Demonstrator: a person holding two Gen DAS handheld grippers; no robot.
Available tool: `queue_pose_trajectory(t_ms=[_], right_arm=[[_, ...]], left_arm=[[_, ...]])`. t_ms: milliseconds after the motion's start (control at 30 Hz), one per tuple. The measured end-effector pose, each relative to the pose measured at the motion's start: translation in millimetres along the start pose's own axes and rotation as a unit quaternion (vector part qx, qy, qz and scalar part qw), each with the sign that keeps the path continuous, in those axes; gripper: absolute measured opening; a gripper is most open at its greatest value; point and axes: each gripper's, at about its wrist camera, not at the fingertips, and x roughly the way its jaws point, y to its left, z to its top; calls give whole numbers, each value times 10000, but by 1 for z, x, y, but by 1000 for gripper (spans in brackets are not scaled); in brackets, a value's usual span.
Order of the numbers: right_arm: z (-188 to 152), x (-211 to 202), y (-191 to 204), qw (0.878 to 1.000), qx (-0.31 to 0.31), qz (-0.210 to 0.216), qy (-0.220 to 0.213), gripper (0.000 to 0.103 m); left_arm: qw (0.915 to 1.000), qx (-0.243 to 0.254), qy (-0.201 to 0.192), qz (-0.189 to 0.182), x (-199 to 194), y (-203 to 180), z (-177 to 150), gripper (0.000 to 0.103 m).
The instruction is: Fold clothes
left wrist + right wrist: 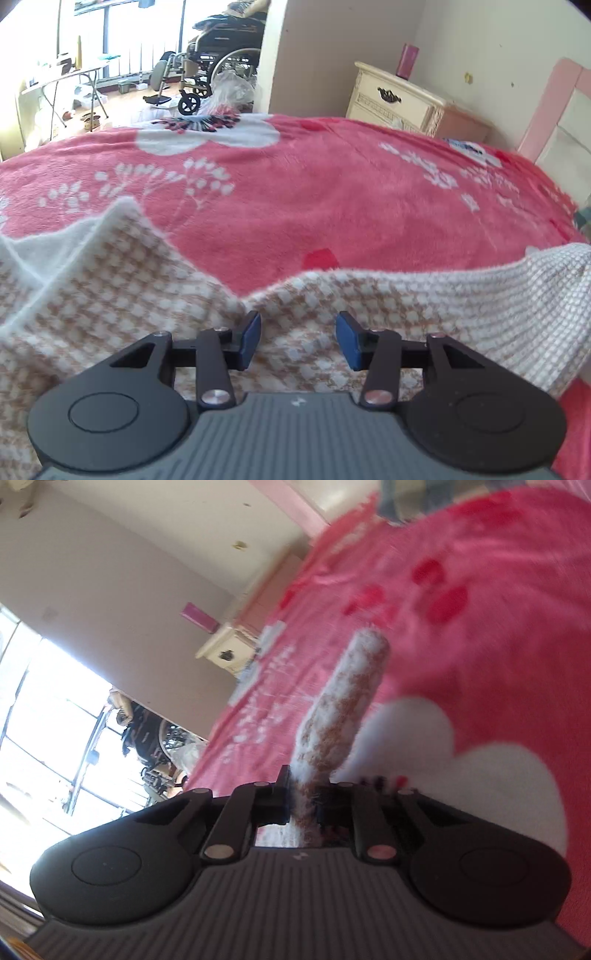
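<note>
A tan-and-white checked knit garment [122,295] lies spread on the pink flowered blanket [314,192] of a bed, filling the near part of the left wrist view. My left gripper [298,341] is open just above it, blue pads apart, holding nothing. In the right wrist view my right gripper [302,805] is shut on a fold of the same checked garment [343,701], which sticks out forward between the fingers, lifted over the blanket [480,635]. That view is tilted and blurred.
A cream nightstand [399,101] with a pink cup [407,61] stands beyond the bed's far right corner. A pink headboard [554,110] is at the right. A wheelchair [218,55] and a folding table [70,74] stand in the bright room beyond.
</note>
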Motion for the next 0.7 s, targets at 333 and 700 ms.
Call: queue_pose_trajectory(t_ms=[333,700], right_arm=[[-19,-55,140,9779,-1522,1431,21,10],[-134,-144,293,8838,-3147,3368,807,10]], left_arm=[[9988,365,-315,-105,-117,54,-6,48],[9941,531,779,538,-284,165,-77,49]])
